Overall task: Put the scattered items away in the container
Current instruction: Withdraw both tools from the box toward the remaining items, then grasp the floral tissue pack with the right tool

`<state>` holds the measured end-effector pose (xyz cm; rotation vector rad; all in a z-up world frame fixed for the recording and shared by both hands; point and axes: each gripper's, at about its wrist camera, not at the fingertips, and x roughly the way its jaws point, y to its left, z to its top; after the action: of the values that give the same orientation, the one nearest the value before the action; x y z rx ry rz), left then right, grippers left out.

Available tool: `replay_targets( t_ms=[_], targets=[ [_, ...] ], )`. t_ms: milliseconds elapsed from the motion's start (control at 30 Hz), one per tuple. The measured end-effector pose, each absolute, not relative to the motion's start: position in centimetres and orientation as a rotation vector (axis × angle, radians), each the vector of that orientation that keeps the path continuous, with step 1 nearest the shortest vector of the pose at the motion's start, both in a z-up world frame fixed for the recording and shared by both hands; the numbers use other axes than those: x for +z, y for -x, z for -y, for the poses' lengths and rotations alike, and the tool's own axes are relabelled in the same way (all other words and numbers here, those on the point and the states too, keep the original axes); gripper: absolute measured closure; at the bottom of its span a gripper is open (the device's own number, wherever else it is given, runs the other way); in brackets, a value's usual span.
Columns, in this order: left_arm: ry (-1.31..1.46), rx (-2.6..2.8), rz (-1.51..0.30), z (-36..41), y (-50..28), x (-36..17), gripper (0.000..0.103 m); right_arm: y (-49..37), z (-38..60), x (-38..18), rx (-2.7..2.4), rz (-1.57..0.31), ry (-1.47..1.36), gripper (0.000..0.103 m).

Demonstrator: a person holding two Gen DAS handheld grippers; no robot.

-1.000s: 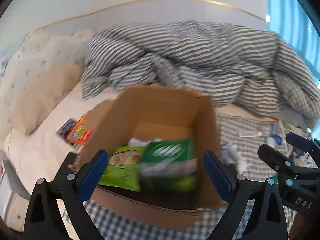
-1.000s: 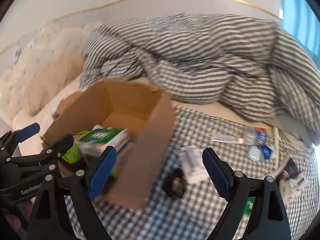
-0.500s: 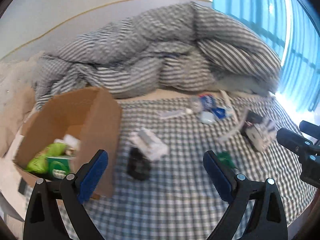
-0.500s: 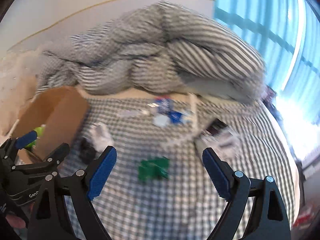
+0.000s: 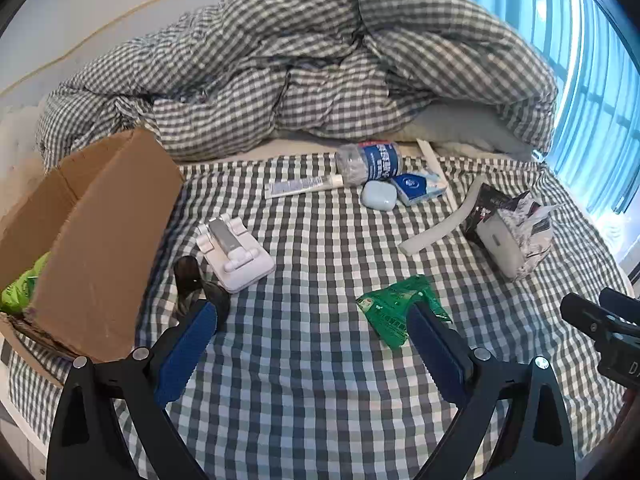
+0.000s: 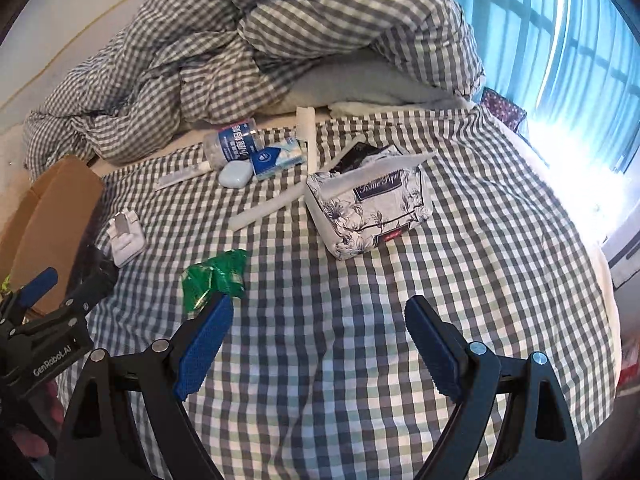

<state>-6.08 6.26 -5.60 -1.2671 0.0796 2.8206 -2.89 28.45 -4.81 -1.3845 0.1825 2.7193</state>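
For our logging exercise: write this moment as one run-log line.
left gripper: open | right gripper: open | nearest: green packet | cardboard box: partly filled

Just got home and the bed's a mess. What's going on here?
A person is clearing the bed into a cardboard box, with a claw in each hand. Right now the left claw and the right claw are both open and empty, hovering over the checked sheet. A green packet is already in the box. Still out: a green wrapper, a white stand, a tissue pack, a bottle, a tube and a small pale case.
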Motion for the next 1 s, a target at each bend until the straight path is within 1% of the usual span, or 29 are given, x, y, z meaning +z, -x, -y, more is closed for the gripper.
replay_targets(
  t_ms=[233,500,700,900,1000],
  targets=[
    [1.329,2.797,-0.117,-6.1,7.4,-8.1,0.005,4.4,-29.7,-6.3,2.7,-0.222,1.399,0.015],
    [1.396,2.78,-0.114,-4.8,8.9,-10.4,0.005,8.0,-31.3,-8.2,2.662,-0.206,1.408,0.015],
    [1.396,2.78,-0.102,-3.5,9.6,-11.2,0.005,11.0,-31.8,-9.5,2.642,-0.123,1.343,0.015],
    [1.433,2.772,-0.08,-2.8,10.3,-12.3,0.005,14.3,-30.9,-12.1,2.649,-0.089,1.404,0.015],
    [1.441,2.771,-0.075,-2.5,10.3,-12.5,0.005,15.6,-29.8,-13.4,2.584,0.052,1.402,0.014]
  ],
)
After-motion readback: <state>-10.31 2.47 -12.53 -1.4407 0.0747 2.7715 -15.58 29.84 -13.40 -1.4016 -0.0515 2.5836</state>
